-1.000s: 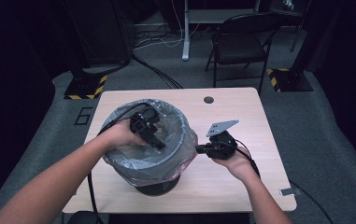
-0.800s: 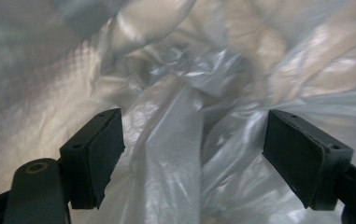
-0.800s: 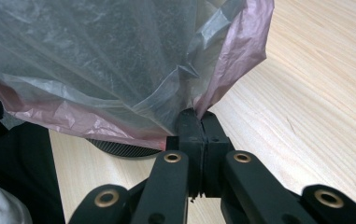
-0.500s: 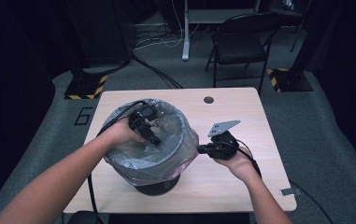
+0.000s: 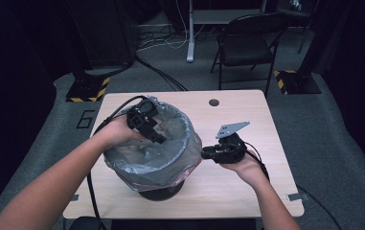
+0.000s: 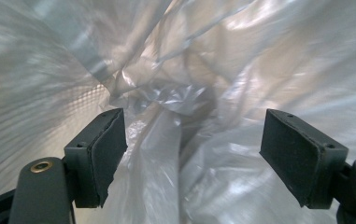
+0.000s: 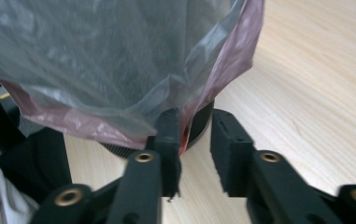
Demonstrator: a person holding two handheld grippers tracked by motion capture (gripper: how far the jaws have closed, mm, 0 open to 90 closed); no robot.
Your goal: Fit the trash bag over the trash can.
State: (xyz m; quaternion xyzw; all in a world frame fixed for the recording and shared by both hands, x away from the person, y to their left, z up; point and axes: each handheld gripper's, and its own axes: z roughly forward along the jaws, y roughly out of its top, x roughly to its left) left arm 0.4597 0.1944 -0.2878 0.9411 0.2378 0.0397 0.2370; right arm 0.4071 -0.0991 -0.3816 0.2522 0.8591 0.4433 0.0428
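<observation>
I counted one bin (image 5: 157,191) on the table (image 5: 247,191), lined with one clear plastic bag (image 5: 170,143) that had a pink edge. I had two grippers in use: one left gripper (image 5: 144,122) at the far left of the bin's rim and one right gripper (image 5: 208,154) at its right side, each with two black jaws. One grey three-cornered plate (image 5: 232,128) sat on the right one. The tabletop had one round hole (image 5: 213,102) near its far edge. Beyond the table stood one folding chair (image 5: 245,48), and on the floor I made out two yellow-and-black striped bases (image 5: 86,88), one far left and one far right.
</observation>
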